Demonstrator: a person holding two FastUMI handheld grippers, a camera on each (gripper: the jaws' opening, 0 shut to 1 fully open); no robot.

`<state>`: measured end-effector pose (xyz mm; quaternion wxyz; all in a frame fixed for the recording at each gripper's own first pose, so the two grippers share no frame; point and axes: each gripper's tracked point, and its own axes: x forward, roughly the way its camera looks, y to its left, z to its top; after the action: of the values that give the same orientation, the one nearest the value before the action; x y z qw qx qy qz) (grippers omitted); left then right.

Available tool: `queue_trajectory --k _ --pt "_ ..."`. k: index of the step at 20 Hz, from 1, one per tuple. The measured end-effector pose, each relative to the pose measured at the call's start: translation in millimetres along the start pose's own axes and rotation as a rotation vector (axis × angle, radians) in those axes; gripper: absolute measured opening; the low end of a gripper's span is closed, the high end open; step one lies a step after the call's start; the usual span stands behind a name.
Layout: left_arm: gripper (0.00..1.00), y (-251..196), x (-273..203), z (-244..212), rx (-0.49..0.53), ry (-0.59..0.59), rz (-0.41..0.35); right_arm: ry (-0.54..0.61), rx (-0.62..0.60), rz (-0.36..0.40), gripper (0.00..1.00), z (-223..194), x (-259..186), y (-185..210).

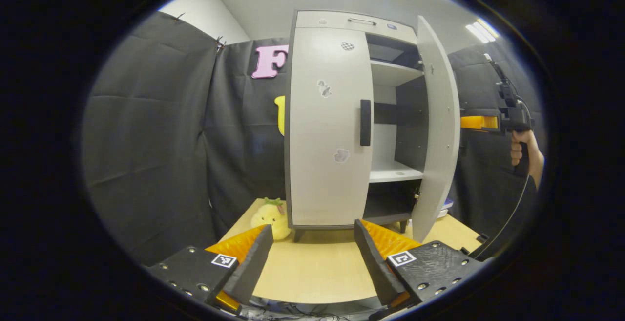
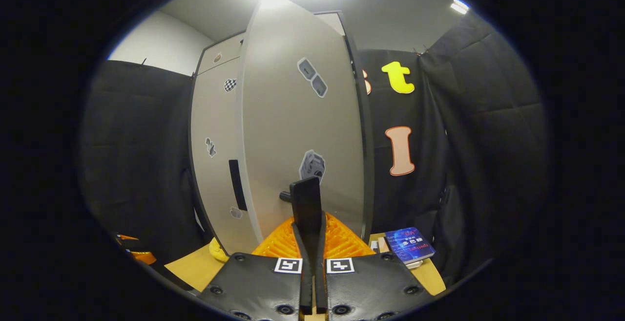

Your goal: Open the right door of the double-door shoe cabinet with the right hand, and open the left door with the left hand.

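Observation:
The grey shoe cabinet (image 1: pixel 342 20) stands on a wooden table. Its left door (image 1: pixel 327 130) is closed, with a dark vertical handle (image 1: pixel 365 122) at its inner edge. Its right door (image 1: pixel 437 130) is swung out, showing shelves inside. My left gripper (image 1: pixel 312 227) hangs open low in front of the cabinet, apart from it, with nothing between its fingers. In the right gripper view, my right gripper (image 2: pixel 308 225) is shut on the right door's dark handle (image 2: pixel 306 199), and the door panel (image 2: pixel 302 130) stands close ahead. A hand (image 1: pixel 525 150) holds that gripper (image 1: pixel 481 122) behind the open door.
A yellow plush toy (image 1: pixel 271 216) lies on the table (image 1: pixel 312 267) at the cabinet's left foot. A blue book (image 2: pixel 409 245) rests on the table to the right of the cabinet. Black cloth walls close in on both sides.

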<state>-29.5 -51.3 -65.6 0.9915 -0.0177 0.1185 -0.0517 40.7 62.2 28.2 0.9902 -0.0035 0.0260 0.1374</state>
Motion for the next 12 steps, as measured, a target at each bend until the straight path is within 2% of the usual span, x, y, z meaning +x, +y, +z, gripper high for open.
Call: queue_trajectory --k 2,4,6,12 --pt "0.96 -2.2 0.7 -1.4 0.0 0.005 -0.011 0.0 0.011 -0.008 0.07 1.2 -3.5 -3.9" --pt "0.96 -3.9 -1.0 -2.6 -0.005 0.01 -0.017 0.003 -0.006 -0.053 0.04 0.4 -5.4 -11.6" --pt "0.96 -6.5 -0.9 -3.4 -0.017 0.011 -0.021 -0.007 -0.036 -0.097 0.04 3.5 -8.5 -27.1" --pt "0.96 -6.4 -2.1 -8.4 -0.023 0.029 -0.026 -0.02 -0.019 -0.153 0.02 6.3 -26.4 -73.9"
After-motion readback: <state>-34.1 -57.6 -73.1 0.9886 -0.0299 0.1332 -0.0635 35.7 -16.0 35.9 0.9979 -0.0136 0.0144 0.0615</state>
